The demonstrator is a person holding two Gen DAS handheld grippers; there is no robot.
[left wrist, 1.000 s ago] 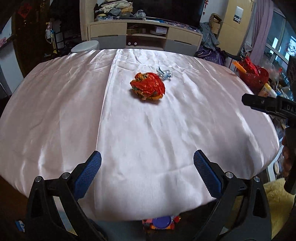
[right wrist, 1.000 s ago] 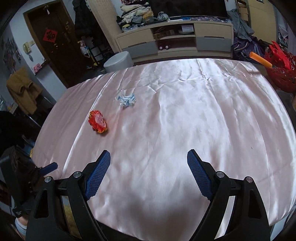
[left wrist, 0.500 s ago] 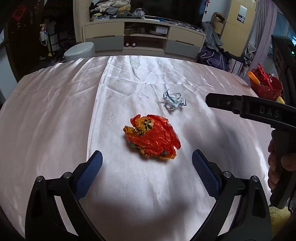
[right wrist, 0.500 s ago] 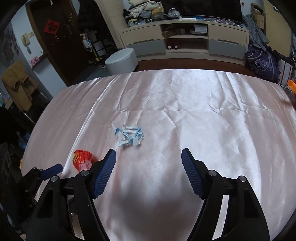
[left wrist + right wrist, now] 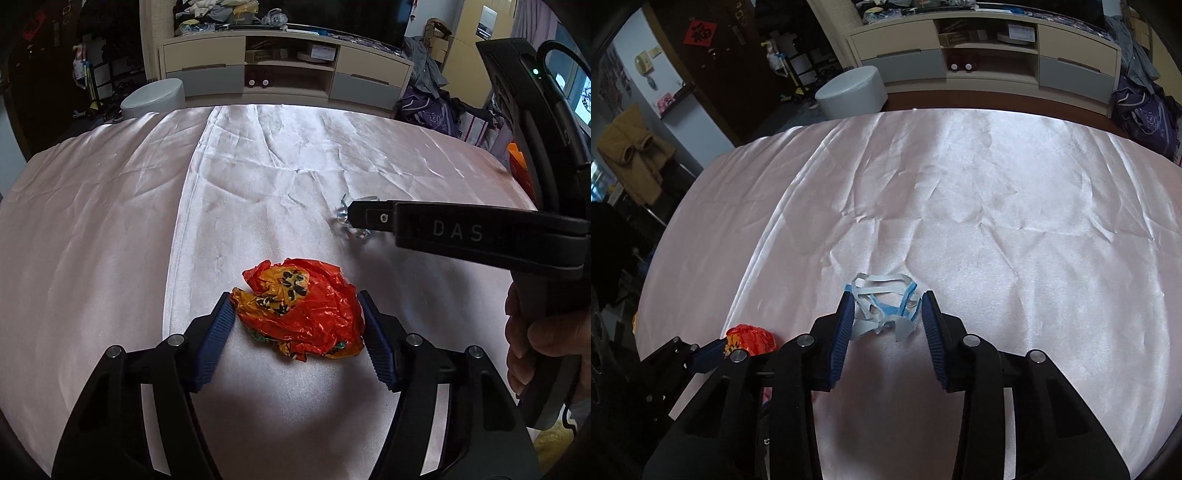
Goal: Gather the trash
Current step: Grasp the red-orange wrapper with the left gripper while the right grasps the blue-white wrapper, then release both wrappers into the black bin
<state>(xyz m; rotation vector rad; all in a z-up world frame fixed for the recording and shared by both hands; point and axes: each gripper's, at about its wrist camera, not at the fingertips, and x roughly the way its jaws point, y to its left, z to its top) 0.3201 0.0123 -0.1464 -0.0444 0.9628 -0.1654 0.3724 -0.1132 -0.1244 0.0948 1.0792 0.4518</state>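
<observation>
Trash in two pieces is lying on the pink satin-covered surface (image 5: 110, 229). The crumpled red-and-orange wrapper (image 5: 301, 312) is sitting near the viewer, between the blue pads of the left tool (image 5: 297, 328); the jaws are closing, and both pads appear to be touching the wrapper's edges, with no firm squeeze visible. The blue-and-white shredded scrap (image 5: 884, 308) is lying farther in and to the right of the wrapper, between the pads of the right tool (image 5: 888, 321); those jaws are also closing, the left pad touching the scrap and the right pad standing just beside it, so the scrap is not clenched. A person's hand (image 5: 535, 343) is gripping the right tool's handle at the right edge. Beyond the far edge of the surface, a grey round stool (image 5: 851, 90) and a low cabinet (image 5: 990, 51) are standing.
</observation>
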